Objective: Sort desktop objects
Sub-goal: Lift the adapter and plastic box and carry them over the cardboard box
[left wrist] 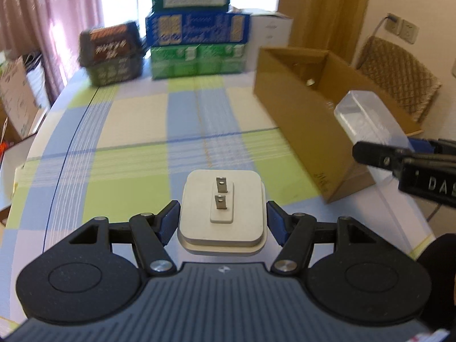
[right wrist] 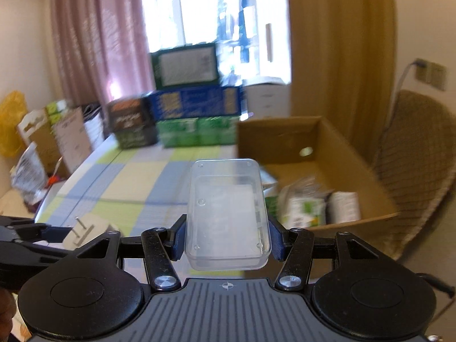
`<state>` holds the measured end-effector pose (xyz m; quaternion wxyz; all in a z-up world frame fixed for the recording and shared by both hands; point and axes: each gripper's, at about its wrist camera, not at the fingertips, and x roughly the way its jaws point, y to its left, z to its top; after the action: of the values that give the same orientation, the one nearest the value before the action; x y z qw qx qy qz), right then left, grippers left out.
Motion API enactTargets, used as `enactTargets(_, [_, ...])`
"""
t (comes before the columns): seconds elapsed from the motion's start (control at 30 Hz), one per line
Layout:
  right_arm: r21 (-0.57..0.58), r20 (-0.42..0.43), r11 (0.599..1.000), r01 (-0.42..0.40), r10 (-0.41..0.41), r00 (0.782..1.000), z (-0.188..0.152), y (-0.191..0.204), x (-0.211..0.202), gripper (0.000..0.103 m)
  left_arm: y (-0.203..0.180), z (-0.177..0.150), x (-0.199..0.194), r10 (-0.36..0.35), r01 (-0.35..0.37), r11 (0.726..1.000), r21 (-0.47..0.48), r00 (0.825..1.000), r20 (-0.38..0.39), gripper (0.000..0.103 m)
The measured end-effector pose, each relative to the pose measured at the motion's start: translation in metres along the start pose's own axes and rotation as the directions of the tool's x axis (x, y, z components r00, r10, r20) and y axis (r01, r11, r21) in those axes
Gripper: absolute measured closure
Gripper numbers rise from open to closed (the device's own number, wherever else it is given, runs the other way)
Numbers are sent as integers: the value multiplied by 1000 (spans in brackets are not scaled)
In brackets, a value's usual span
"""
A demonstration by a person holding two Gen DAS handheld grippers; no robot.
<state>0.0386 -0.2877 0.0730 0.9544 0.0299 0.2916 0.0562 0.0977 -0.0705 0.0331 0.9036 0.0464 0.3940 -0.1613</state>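
While both half-spread: L claw pinching white plug adapter, R claw pinching clear plastic box.

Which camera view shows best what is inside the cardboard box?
The right wrist view: it looks into the open cardboard box and shows packets on its floor. The left wrist view shows mainly the box's outer wall; the contents stay hidden.

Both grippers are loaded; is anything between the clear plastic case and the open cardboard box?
Nothing visible. The right gripper holds the clear plastic case above the checked tablecloth, and the open brown cardboard box, already holding some packets, lies just ahead to the right with open air between.
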Motion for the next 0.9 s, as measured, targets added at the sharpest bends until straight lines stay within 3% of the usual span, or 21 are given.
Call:
enactTargets(0.23, [51,22,995,86,-87,996,25,-64,-13,50,-63,35,-13,-81,77,994,73,995,52,43])
enactTargets(0.47, [82,16,990,112,-114,993,42,-112,-1,50,-124,73,6,-137,127,982,143,989,63,43])
enactTargets(0.9, [101,-10,988,113,-112,994,53,-151,30,50,-165,107,54,-157,149,973,176,987,32,43])
